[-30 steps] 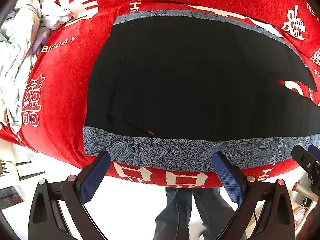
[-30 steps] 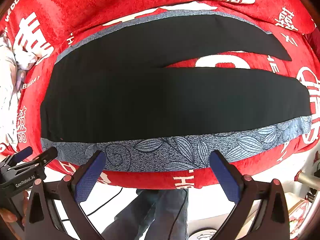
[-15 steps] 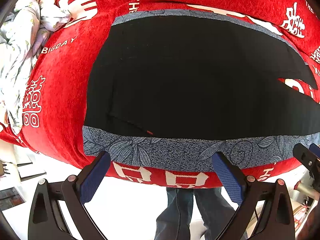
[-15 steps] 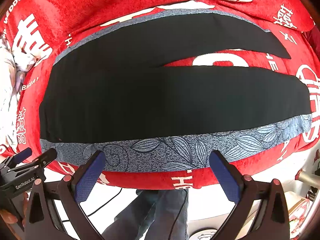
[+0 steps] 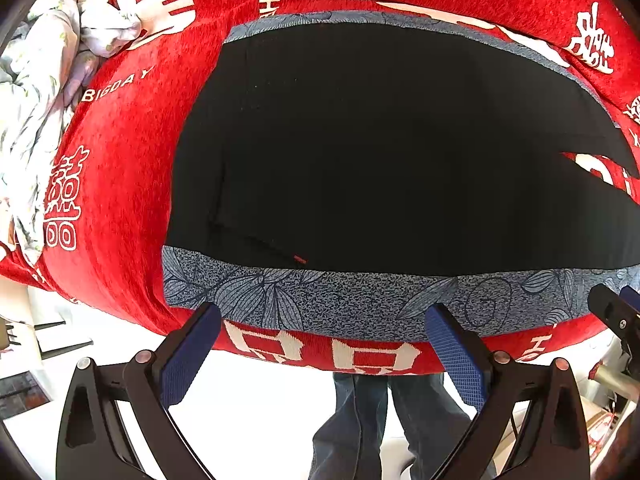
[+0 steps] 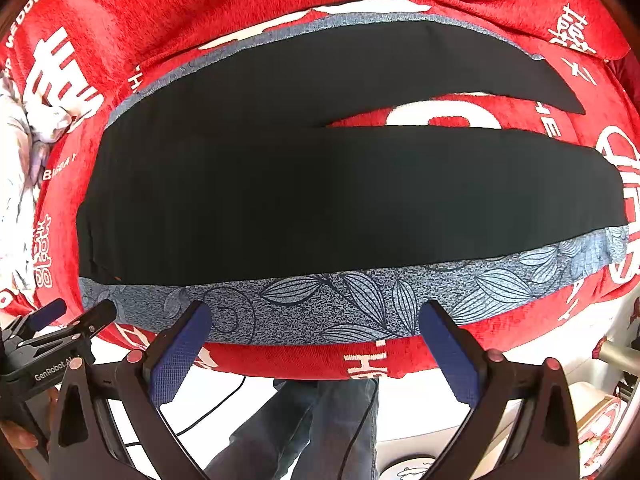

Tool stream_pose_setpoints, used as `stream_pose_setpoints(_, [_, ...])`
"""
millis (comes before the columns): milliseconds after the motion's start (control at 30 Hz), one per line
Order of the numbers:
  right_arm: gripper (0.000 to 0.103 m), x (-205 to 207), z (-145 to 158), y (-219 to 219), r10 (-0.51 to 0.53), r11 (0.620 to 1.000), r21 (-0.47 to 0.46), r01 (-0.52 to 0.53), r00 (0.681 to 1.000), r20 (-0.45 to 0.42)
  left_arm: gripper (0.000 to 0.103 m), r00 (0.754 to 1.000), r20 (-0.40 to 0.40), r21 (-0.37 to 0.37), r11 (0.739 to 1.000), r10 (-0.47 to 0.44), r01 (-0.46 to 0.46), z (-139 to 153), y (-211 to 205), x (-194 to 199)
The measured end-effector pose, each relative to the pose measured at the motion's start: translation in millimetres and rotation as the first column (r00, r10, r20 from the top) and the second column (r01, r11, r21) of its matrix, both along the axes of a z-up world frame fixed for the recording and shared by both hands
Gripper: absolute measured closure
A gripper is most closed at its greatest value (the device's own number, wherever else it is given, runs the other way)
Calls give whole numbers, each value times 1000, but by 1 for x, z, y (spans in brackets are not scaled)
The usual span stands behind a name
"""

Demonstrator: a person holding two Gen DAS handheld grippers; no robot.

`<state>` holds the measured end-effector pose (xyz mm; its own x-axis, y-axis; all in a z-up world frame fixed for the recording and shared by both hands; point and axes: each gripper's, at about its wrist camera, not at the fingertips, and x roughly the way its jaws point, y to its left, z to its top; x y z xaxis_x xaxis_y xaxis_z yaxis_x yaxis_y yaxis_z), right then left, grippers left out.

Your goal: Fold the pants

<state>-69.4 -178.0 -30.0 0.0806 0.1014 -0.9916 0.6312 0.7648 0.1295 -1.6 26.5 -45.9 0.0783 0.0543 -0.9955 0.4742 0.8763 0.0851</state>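
A red blanket [image 5: 132, 152] with white lettering covers the bed. On it lies a blue leaf-patterned cloth [image 6: 320, 304]; at its left edge, rumpled pale floral bedding [image 5: 36, 92].

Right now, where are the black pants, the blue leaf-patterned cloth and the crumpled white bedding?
black pants [image 6: 280, 200], right wrist view, seat area.
blue leaf-patterned cloth [image 6: 340, 304], right wrist view, near strip.
crumpled white bedding [image 5: 36, 100], left wrist view, middle folds.

A bed, covered by a red blanket [image 5: 132, 168] with white lettering, filled most of both frames. A blue leaf-patterned cloth [image 6: 352, 300] lay flat on it, black pants [image 6: 320, 196] spread over that. A crumpled pale sheet [image 5: 36, 112] sat at the left edge.
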Motion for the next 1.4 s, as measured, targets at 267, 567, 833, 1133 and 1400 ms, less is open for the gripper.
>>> stream_pose_setpoints(267, [0,2,-4,0,-2,1000,7,2,1000,-3,1,1000,0,3,1000,1,-1,-3,1,3])
stream_pose_setpoints(567, [0,5,-5,0,1,1000,6,-1,1000,-5,1,1000,4,8,1000,6,-6,-7,2,8])
stream_pose_setpoints(833, [0,4,-8,-3,-15,1000,7,15,1000,-7,1,1000,6,13,1000,11,-11,-7,2,10])
stream_pose_setpoints(1133, [0,1,-8,-8,-36,999,16,36,999,4,1,1000,11,10,1000,21,-21,-9,2,12])
stream_pose_setpoints(1400, [0,-3,-11,-8,-46,998,33,46,999,12,1,1000,8,16,1000,18,-18,-12,3,9])
